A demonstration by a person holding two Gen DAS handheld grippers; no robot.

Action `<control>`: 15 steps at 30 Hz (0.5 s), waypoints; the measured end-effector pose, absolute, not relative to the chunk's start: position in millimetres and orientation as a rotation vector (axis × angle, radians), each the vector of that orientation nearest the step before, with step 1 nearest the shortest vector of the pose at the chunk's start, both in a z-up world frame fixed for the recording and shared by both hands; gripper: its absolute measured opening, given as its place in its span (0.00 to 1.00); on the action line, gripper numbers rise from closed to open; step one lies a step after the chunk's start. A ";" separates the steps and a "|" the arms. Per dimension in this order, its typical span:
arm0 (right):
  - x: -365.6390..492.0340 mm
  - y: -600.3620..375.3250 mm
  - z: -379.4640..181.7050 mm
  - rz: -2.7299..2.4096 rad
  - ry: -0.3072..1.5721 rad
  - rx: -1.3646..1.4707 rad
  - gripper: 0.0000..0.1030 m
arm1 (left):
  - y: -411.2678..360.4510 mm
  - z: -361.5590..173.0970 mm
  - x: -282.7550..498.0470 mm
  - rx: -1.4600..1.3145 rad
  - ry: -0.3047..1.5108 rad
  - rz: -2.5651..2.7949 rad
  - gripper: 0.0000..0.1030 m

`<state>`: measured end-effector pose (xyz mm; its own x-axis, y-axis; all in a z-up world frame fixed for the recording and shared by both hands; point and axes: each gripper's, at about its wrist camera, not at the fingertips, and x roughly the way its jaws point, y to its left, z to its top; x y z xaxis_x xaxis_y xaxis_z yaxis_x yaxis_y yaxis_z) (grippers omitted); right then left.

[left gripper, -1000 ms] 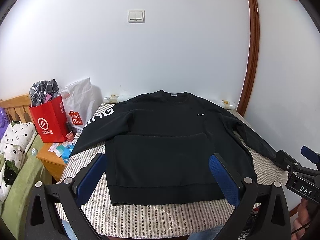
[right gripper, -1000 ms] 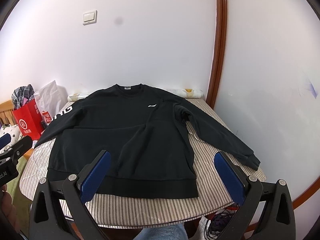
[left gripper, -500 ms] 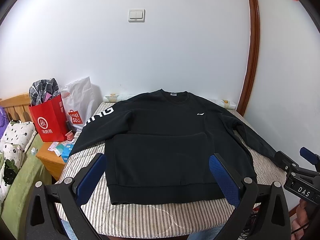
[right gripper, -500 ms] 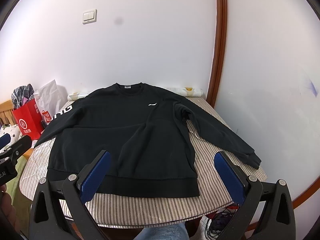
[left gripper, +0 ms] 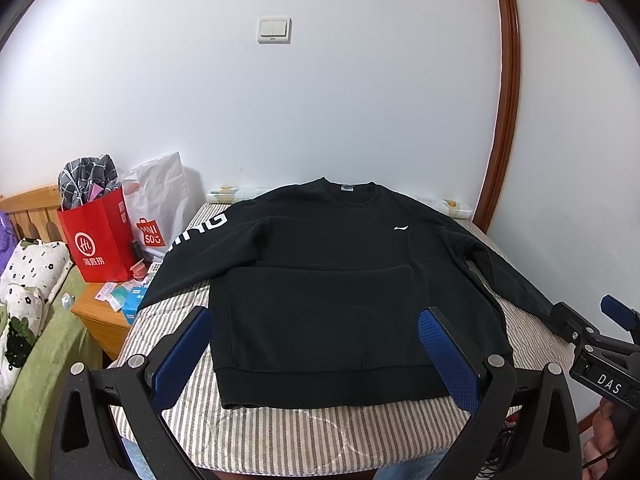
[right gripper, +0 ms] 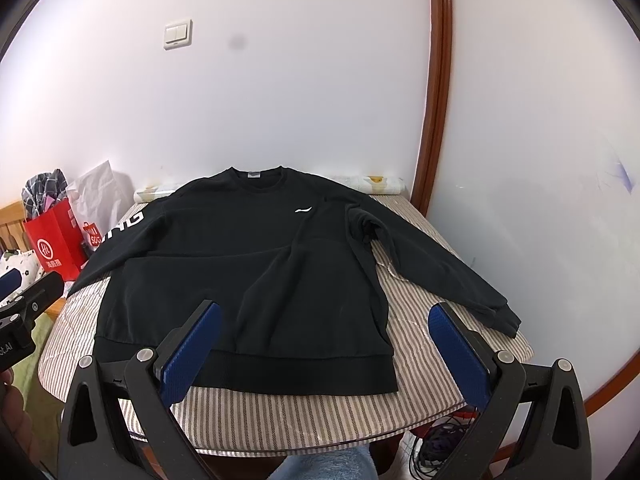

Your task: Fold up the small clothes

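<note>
A black sweatshirt (left gripper: 320, 280) (right gripper: 248, 272) lies flat, front up, on a striped table (left gripper: 280, 436) (right gripper: 304, 416), collar toward the wall and both sleeves spread out. White letters run down its left sleeve (left gripper: 192, 236). My left gripper (left gripper: 316, 344) hovers open above the near hem, holding nothing. My right gripper (right gripper: 324, 340) is open too, above the hem's right part. The right sleeve's cuff (right gripper: 504, 316) reaches the table's right edge. In the left wrist view the right gripper (left gripper: 592, 332) shows at the far right.
A red paper bag (left gripper: 98, 236) and a white bag (left gripper: 158, 204) stand on a wooden bedside stand (left gripper: 100, 320) to the left. A green bed with a spotted pillow (left gripper: 28, 268) lies further left. Walls close in behind and to the right. Cables (right gripper: 440, 440) lie under the table.
Both views have shifted very slightly toward the table. The sweatshirt has not moved and both grippers stay open.
</note>
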<state>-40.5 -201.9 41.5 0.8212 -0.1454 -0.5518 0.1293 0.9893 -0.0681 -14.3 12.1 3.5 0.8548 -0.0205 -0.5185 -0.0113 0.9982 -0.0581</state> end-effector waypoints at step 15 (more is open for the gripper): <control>-42.0 -204.1 44.6 -0.148 0.583 -0.026 0.99 | 8.7 -0.4 -12.1 -0.070 0.537 -0.037 1.00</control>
<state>-42.0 -204.1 44.6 0.8246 -0.1468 -0.5464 0.1324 0.9890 -0.0660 -12.1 8.7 -0.4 0.8589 -0.0533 -0.5094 0.0164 0.9969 -0.0766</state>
